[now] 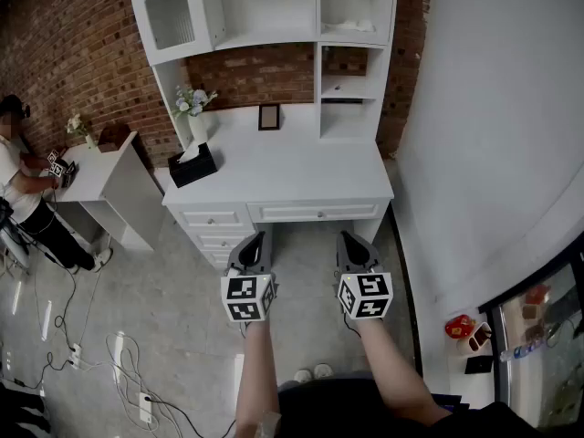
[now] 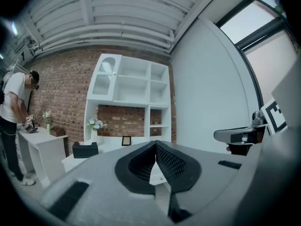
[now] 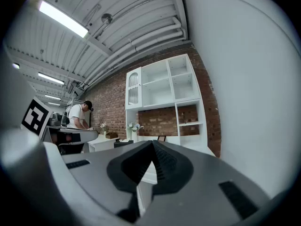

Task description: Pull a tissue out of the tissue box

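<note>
A black tissue box (image 1: 192, 165) with a white tissue sticking up from its top sits at the left end of the white desk (image 1: 301, 172). It also shows small in the left gripper view as the tissue box (image 2: 85, 149). Both grippers hang side by side in front of the desk, well short of the box. My left gripper (image 1: 256, 241) is shut, its jaws meeting at the tips with nothing in them. My right gripper (image 1: 351, 239) is likewise shut and empty. From their own cameras the left gripper (image 2: 155, 143) and right gripper (image 3: 151, 142) point level at the desk.
A white hutch (image 1: 274, 35) rises over the desk, with a vase of flowers (image 1: 194, 108) and a small picture frame (image 1: 268, 117) beneath it. A person (image 1: 27, 199) stands at a white side table (image 1: 105, 176) on the left. Cables and a power strip (image 1: 137, 391) lie on the floor. A white wall (image 1: 493, 135) bounds the right.
</note>
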`<state>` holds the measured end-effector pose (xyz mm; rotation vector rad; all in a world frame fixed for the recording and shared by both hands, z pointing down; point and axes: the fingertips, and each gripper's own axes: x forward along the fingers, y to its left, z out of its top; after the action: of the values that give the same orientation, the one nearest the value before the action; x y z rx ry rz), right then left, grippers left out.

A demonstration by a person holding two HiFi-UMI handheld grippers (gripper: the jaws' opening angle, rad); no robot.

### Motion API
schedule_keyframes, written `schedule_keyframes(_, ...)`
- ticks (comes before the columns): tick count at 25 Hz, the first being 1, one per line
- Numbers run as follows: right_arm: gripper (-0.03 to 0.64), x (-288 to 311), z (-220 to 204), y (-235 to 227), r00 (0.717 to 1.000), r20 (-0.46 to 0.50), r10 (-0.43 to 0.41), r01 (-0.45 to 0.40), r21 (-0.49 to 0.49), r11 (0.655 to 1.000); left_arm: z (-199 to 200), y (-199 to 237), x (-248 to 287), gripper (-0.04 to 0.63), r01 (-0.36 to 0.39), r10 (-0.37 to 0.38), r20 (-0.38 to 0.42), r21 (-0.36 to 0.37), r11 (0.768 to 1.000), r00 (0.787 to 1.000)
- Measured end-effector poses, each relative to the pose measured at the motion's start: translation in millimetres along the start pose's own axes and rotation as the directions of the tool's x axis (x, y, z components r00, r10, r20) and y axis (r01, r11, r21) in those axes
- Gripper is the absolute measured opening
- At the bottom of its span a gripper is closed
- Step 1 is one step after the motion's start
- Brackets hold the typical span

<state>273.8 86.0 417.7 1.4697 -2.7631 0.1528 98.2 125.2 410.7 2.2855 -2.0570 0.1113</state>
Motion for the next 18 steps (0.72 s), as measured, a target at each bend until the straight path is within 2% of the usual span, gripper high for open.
schedule_keyframes(18,-0.002,-3,-7,3,1.0,-0.011,0.011,-0.011,0.008,1.0,-13,0,-4,0.009,0.008,-0.008,-0.027,-0.01,1.0,1.0)
